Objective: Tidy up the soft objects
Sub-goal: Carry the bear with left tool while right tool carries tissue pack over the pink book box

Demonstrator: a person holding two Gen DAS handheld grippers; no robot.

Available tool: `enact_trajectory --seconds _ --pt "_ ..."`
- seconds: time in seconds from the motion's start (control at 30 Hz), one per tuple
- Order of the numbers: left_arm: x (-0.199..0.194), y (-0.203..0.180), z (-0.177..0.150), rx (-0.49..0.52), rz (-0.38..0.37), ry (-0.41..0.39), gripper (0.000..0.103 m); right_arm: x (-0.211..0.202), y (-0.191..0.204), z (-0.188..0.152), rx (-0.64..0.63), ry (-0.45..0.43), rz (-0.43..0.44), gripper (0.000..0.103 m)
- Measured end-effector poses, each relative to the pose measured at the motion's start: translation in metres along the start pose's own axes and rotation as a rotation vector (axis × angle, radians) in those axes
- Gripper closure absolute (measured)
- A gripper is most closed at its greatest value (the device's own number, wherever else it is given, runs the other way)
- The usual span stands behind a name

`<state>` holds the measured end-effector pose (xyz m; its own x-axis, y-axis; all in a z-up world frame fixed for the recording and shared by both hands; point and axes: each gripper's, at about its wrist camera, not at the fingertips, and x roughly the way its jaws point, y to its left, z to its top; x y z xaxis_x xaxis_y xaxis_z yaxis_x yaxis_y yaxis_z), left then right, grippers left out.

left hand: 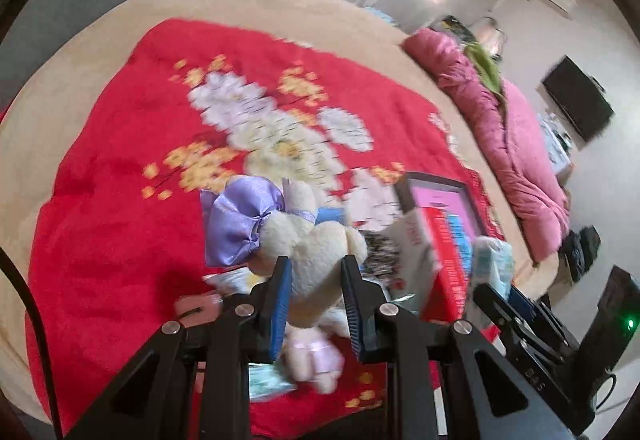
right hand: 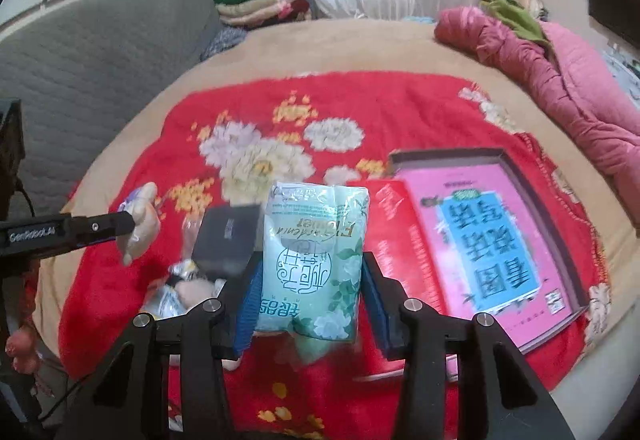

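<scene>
Left gripper (left hand: 316,280) clamps one cream plush toy (left hand: 320,240) wearing one purple bow (left hand: 240,224), frame centre. Right gripper (right hand: 310,292) clamps one pale-green tissue pack (right hand: 316,256); one pink-lined box (right hand: 480,240) lies at right.

1. Left gripper (left hand: 316,272): black angular frame, blue ribbed pads (left hand: 280,304) inside the fingers, silver screws (left hand: 169,327) behind them.
2. Right gripper (right hand: 310,280): same black frame, blue pads (right hand: 249,304), silver screws (right hand: 412,305).
</scene>
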<state>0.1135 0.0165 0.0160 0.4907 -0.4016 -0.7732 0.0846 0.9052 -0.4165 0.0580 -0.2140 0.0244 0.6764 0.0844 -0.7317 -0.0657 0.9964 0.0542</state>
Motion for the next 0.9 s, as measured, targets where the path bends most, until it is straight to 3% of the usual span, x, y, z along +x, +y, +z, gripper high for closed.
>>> enact_trajectory --seconds 0.4,0.63,0.9 --pt "0.019 -0.133 0.002 0.202 -0.1 0.023 0.078 -0.053 -0.103 0.014 0.114 -0.1 -0.133 0.055" --pt "0.051 -0.197 -0.008 0.303 -0.151 0.09 0.077 -0.051 -0.18 0.001 0.2 -0.03 -0.179 0.055" --pt "0.103 -0.25 -0.028 0.4 -0.161 0.199 0.077 -0.027 -0.214 -0.018 0.194 0.044 -0.204 0.055"
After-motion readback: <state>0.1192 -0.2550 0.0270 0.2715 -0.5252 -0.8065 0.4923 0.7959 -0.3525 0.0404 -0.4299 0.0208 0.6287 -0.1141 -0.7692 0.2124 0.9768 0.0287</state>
